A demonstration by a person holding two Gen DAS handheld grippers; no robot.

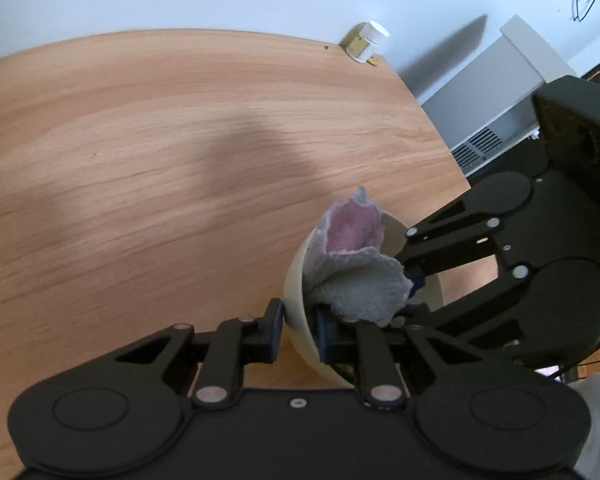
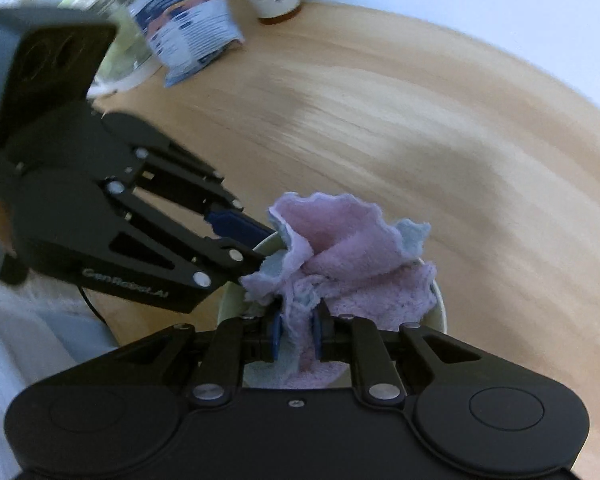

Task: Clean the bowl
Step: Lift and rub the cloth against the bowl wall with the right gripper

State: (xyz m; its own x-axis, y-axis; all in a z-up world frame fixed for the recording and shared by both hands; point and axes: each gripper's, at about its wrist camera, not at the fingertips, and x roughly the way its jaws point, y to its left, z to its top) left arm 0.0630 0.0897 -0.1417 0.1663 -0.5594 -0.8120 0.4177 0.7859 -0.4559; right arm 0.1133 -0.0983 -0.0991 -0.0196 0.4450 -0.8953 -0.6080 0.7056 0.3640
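Two at work: left hand-held gripper (image 1: 298, 330) pinches the bowl (image 1: 296, 280) rim; right hand-held gripper (image 2: 296, 336), directly above, clamps the cloth (image 2: 352, 256) inside it.

- Left wrist view looks forward along its fingers, close above the bowl (image 1: 300, 300)
- Right wrist view looks likewise, close
- Both share bowl, cloth (image 2: 340, 256), wooden table (image 1: 140, 160)

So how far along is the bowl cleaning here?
Midway, apparently. Done: the left gripper has clamped the bowl by its rim. In hand: the right gripper, shut on the cloth, presses it inside. Left: finishing and removing the cloth; the bowl's cleanliness is hidden.
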